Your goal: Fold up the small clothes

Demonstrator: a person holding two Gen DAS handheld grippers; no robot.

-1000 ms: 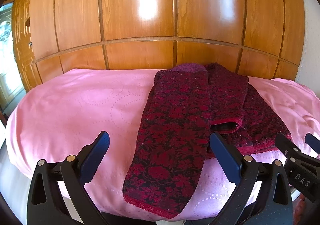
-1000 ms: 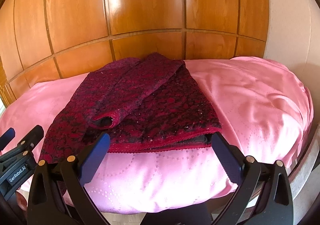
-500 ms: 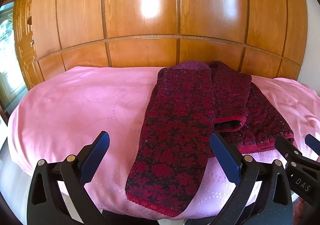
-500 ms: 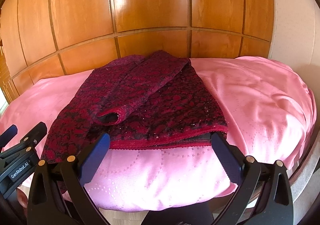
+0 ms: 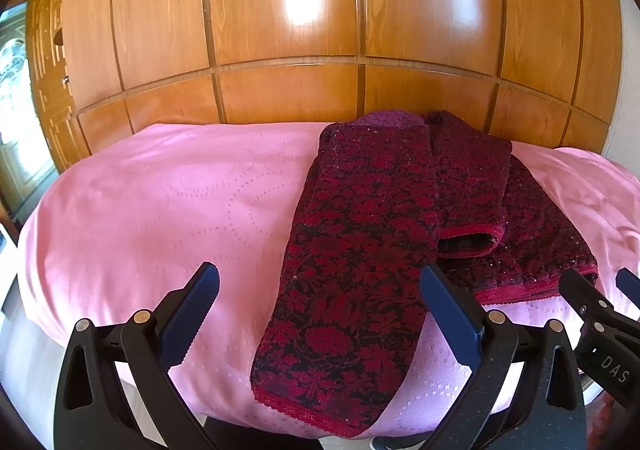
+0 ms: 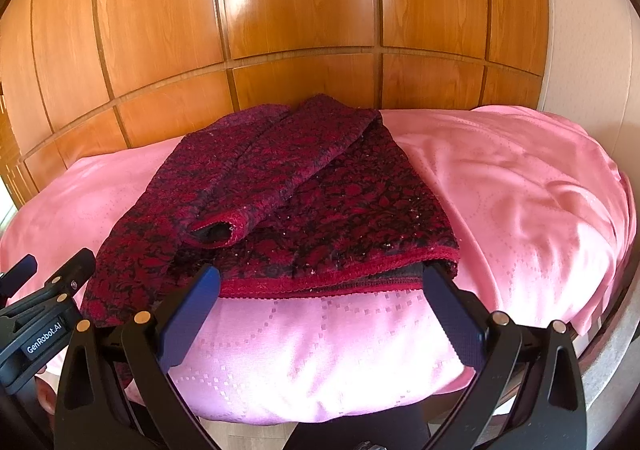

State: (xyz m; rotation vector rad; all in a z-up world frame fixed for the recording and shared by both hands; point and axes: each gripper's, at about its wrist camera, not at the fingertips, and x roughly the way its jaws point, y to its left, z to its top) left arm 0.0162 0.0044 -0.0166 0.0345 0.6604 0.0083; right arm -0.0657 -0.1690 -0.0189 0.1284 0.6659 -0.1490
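A dark red floral garment (image 5: pixel 360 250) (image 6: pixel 304 206) lies partly folded on the pink cloth (image 5: pixel 160 210) (image 6: pixel 520 190). One long panel reaches the near edge, and a sleeve with a red cuff (image 5: pixel 468 242) (image 6: pixel 216 230) is folded across the body. My left gripper (image 5: pixel 320 290) is open and empty, held just short of the long panel's near end. My right gripper (image 6: pixel 320 286) is open and empty, its fingertips level with the red hem (image 6: pixel 320 284). Each gripper shows at the edge of the other's view: the right gripper (image 5: pixel 600 302) and the left gripper (image 6: pixel 44 278).
A glossy wooden panelled wall (image 5: pixel 320 50) (image 6: pixel 300 30) stands right behind the covered surface. A pale wall (image 6: pixel 592 30) is at the right, and a bright window (image 5: pixel 12 98) at the far left. Bare pink cloth lies left and right of the garment.
Both grippers have moved a little closer to the garment's near edge and shifted slightly left. The garment itself has not moved, and both grippers stay open.
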